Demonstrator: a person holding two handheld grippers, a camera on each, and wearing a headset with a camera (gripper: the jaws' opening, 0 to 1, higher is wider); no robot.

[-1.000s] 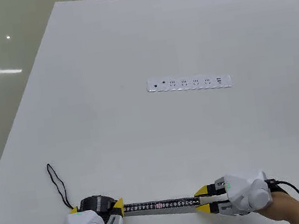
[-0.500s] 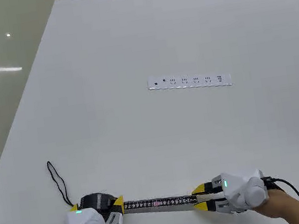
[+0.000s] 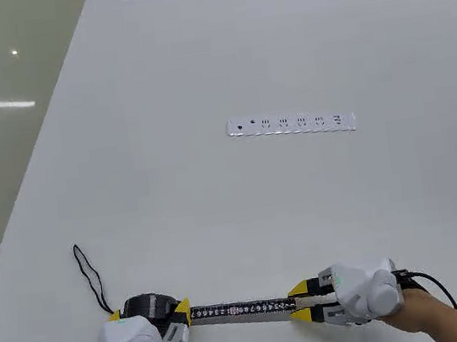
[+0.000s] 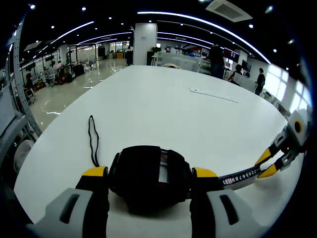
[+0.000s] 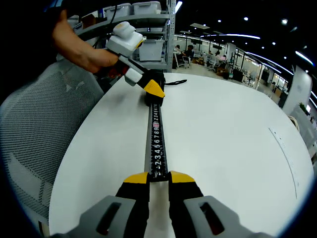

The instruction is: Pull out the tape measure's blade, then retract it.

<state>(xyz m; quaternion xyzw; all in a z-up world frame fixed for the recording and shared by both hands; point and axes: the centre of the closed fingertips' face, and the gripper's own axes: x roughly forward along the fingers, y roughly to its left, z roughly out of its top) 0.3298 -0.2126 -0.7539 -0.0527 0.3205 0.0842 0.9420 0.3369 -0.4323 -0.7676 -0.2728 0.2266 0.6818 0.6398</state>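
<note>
A black tape measure case [image 3: 150, 308] [image 4: 150, 175] lies near the table's front edge, clamped between the yellow-tipped jaws of my left gripper [image 3: 174, 315] [image 4: 150, 173]. Its thin black wrist strap [image 3: 89, 277] [image 4: 92, 140] trails off to the left on the table. The numbered blade [image 3: 241, 309] [image 5: 156, 140] runs out flat to the right along the table. My right gripper [image 3: 298, 301] [image 5: 158, 177] is shut on the blade's end. The left gripper [image 5: 143, 82] and the case [image 5: 156, 80] sit at the blade's far end in the right gripper view.
A white power strip [image 3: 291, 124] [image 4: 213, 94] lies mid-table, well beyond the grippers. The white table [image 3: 198, 73] drops off at its left edge to a glossy floor. A grey mesh chair [image 5: 44, 144] stands beside the table. People and desks are far off in the room.
The right gripper has moved slightly left toward the case, and the exposed blade is a little shorter. The left gripper holds the case in place.
</note>
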